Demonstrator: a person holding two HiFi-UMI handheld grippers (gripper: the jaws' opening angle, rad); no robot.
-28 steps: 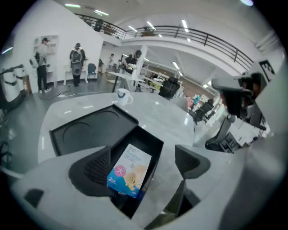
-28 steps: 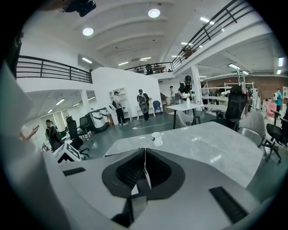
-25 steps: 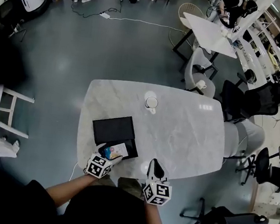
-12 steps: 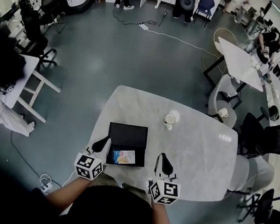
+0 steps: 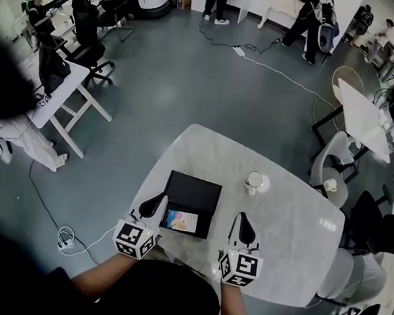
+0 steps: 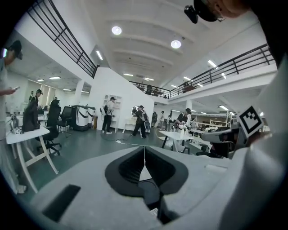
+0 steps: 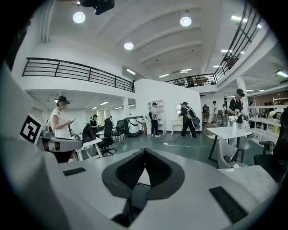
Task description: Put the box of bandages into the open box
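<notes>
The colourful box of bandages point(image 5: 179, 220) lies flat inside the black open box point(image 5: 193, 191) on the marble table point(image 5: 284, 230), in its near part. My left gripper point(image 5: 155, 202) hovers just left of the black box, shut and empty, apart from the bandages. Its jaws point(image 6: 144, 155) meet in a thin line and face the room, not the table. My right gripper point(image 5: 245, 226) is held to the right of the black box, also shut with nothing in it; in the right gripper view point(image 7: 145, 157) its jaws are pressed together.
A white cup point(image 5: 254, 182) stands on the table beyond the right gripper. The table's near edge runs just under both marker cubes. Chairs, other tables and standing people surround the table on the grey floor.
The left gripper let go of the bandage box inside the black box, drew back to the box's left side and shut. The head view has swung, so the table sits lower right.
</notes>
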